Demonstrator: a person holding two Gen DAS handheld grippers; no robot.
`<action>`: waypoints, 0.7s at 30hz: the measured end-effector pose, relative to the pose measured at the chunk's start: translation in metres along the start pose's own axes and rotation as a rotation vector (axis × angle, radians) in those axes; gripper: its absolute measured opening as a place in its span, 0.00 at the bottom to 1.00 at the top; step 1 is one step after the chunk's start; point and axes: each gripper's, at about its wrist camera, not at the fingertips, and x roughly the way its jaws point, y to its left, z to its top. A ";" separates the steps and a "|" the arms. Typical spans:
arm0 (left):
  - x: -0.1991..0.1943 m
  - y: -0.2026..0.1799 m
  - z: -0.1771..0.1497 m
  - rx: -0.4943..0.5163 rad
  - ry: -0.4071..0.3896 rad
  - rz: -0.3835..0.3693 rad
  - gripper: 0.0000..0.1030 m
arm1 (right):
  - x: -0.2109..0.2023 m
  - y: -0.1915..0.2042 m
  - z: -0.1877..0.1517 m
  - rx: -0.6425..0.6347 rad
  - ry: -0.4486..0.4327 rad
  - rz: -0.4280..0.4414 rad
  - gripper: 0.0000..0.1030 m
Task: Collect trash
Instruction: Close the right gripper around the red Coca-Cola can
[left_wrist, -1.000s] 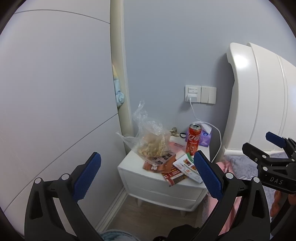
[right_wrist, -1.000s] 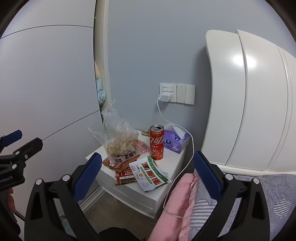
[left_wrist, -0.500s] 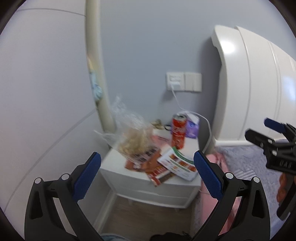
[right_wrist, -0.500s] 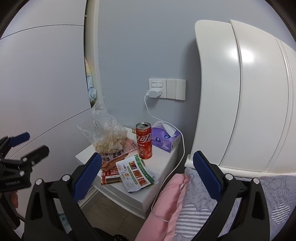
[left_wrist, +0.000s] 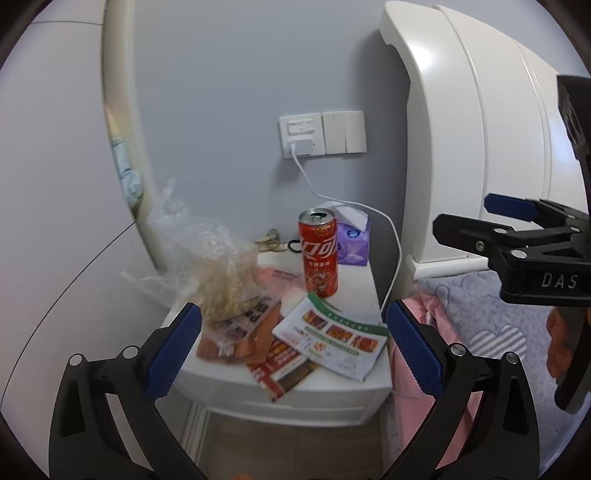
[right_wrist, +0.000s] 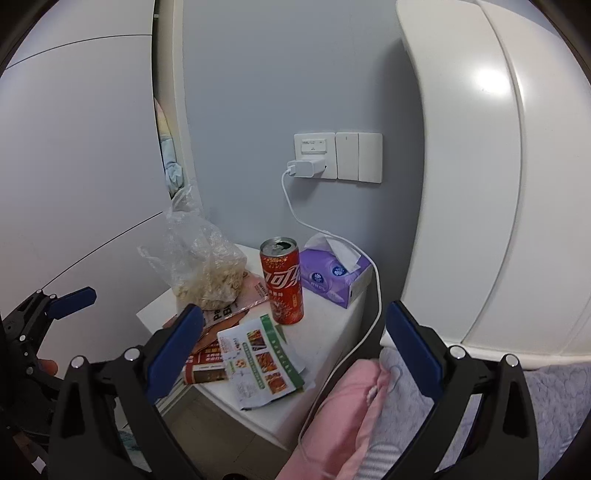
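- I judge the job barely begun: every bit of trash I can spot sits on the white bedside counter (left_wrist: 364, 291), and I see no bin clearly in either view.
- Left to gather: the opened red soda can (right_wrist: 282, 280) standing upright mid-counter, the crumpled clear plastic bag (right_wrist: 205, 264) with pale crumbs in it to the can's left, and the flyers (right_wrist: 260, 363) fanned over the front edge, some overhanging.
- The purple tissue box (right_wrist: 334, 275) just behind the can, with a white charger cable (right_wrist: 373, 295) running past it, is probably not trash (I'd leave both alone).
- My left claw (left_wrist: 293, 341) is spread wide, holds nothing, touches nothing, and hangs short of the counter with the flyers framed between its blue pads.
- My right claw (right_wrist: 295, 341) is equally wide and empty, also short of the counter, looking toward the can and flyers.
- The pink bedding (right_wrist: 345, 413) lies just beside the counter's right edge.
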 end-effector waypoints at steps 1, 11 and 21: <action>0.007 -0.001 0.001 0.012 -0.004 -0.006 0.94 | 0.006 -0.002 0.001 -0.003 -0.003 -0.001 0.93; 0.085 -0.006 0.004 0.125 -0.016 -0.072 0.94 | 0.077 -0.009 0.019 -0.056 0.006 0.039 0.93; 0.160 0.003 0.005 0.096 0.028 -0.144 0.94 | 0.146 -0.002 0.019 -0.144 0.099 0.051 0.93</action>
